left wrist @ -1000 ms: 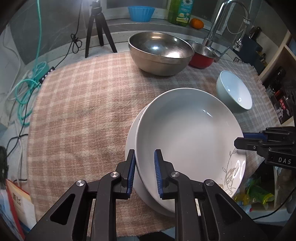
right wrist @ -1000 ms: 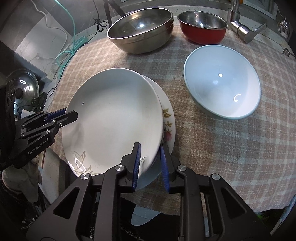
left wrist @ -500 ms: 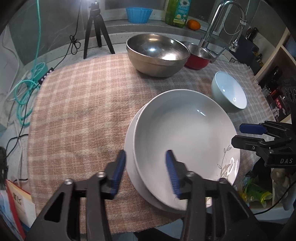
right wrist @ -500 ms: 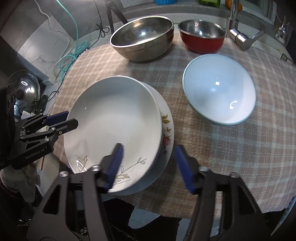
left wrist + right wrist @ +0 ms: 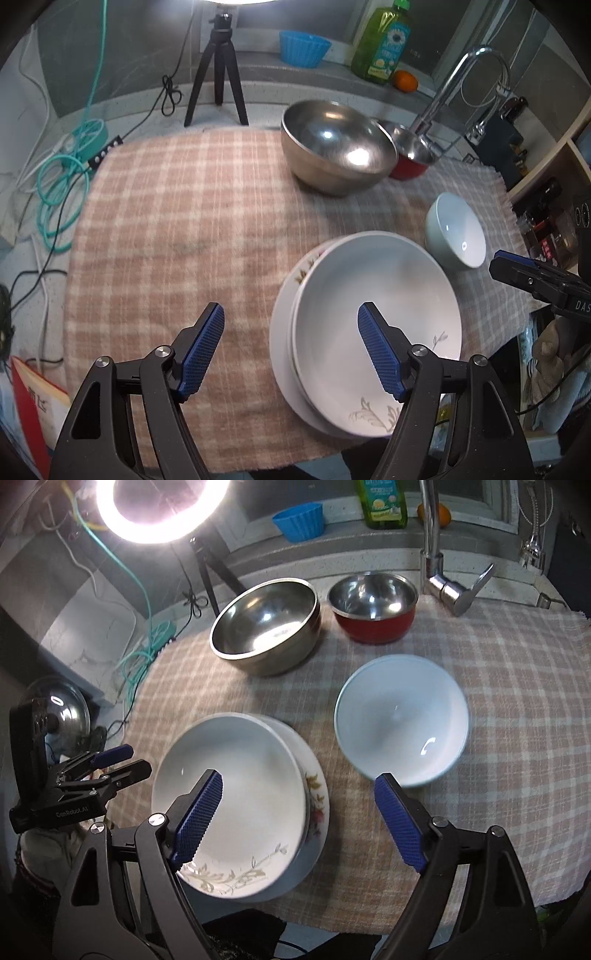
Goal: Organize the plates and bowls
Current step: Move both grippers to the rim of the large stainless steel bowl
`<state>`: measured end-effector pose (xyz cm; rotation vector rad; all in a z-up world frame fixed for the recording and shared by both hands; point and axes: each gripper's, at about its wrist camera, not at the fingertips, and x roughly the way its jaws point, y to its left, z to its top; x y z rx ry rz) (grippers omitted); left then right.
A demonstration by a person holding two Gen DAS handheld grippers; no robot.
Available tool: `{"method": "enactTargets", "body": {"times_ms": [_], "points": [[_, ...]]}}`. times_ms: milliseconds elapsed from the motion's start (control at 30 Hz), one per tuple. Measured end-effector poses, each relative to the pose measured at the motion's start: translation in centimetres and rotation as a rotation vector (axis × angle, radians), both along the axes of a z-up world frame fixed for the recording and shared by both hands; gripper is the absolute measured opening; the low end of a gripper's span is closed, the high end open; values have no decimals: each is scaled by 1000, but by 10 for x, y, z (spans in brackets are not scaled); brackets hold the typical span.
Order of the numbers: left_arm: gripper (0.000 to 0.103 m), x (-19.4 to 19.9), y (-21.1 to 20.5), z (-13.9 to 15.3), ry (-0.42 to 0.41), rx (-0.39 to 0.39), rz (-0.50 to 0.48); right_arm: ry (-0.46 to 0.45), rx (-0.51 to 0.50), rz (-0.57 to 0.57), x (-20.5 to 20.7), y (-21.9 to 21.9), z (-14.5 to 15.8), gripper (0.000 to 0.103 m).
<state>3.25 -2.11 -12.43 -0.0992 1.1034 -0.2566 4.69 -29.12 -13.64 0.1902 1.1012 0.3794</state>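
Nearest the cameras, the left claw (image 5: 290, 354) and the right claw (image 5: 297, 818) both hang released, jaws spread wide and grasping nothing, one on each side of the deep white ceramic plate with a grey leaf print (image 5: 229, 805). That plate sits nested on a wider white plate with a floral rim (image 5: 316, 812), at the near edge of the plaid-cloth-covered surface (image 5: 177, 229). Both are glazed, stiff, slippery and breakable, likely moderately heavy; the sensible hold is a pinch on the raised rim, one claw on each side. Just beyond the plate stack, to its right in the right wrist view, stands the pale blue-white ceramic bowl (image 5: 402, 720), empty, equally fragile, best taken by its rim. Farther back from the stack stand the large stainless steel bowl (image 5: 266, 624) and the small red-sided steel bowl (image 5: 373, 607), both empty, light-looking and sturdy, close beside each other, apparently not yet nested
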Motion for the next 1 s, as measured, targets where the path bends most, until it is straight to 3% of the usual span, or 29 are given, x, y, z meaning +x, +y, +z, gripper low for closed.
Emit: {"method": "enactTargets", "body": {"times_ms": [267, 433, 533, 667, 1000], "points": [[75, 40, 13, 18, -45, -76, 26, -62, 48, -23, 28, 4, 30, 87], [68, 75, 15, 24, -71, -93, 18, -81, 104, -41, 52, 12, 40, 87], [54, 97, 16, 20, -63, -103, 19, -65, 134, -68, 70, 14, 35, 75], [43, 123, 12, 10, -38, -118, 10, 11, 176, -104, 99, 18, 14, 51], [40, 161, 3, -10, 16, -139, -4, 106, 199, -166, 138, 15, -21, 36]]}}
